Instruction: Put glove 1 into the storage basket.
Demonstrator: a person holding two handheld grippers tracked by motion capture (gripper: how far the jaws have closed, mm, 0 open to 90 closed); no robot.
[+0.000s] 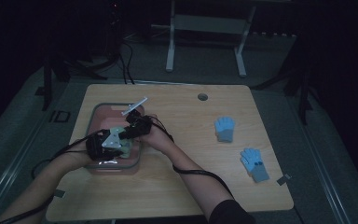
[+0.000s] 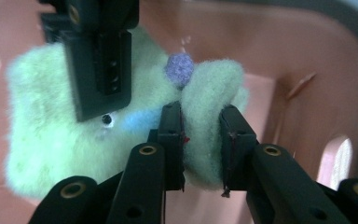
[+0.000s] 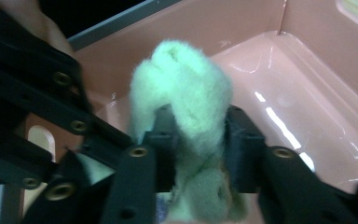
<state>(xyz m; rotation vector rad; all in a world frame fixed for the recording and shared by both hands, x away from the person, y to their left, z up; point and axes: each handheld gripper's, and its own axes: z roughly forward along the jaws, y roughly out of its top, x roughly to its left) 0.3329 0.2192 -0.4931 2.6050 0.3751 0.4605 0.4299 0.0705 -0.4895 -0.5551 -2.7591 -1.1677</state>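
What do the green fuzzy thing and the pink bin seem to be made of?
Green fuzzy thing: seemingly soft plush or fleece, matte; its fibres stand up and it bunches where the left gripper and right gripper pinch it. Pink bin: likely hard moulded plastic, glossy; its smooth walls carry bright streaks of reflected light.

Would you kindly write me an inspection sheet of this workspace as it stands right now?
Surface: wooden table, with a round hole near its far edge.
Job's things: fluffy pale green item inside the pink bin at the table's left.
Clutter: two blue gloves lying apart on the table's right.
Grippers: left gripper and right gripper each shut on a fold of the green item.
Cables: black cable trailing along the right forearm; more on the floor beyond.
Surroundings: dim room, white frame legs behind the table.
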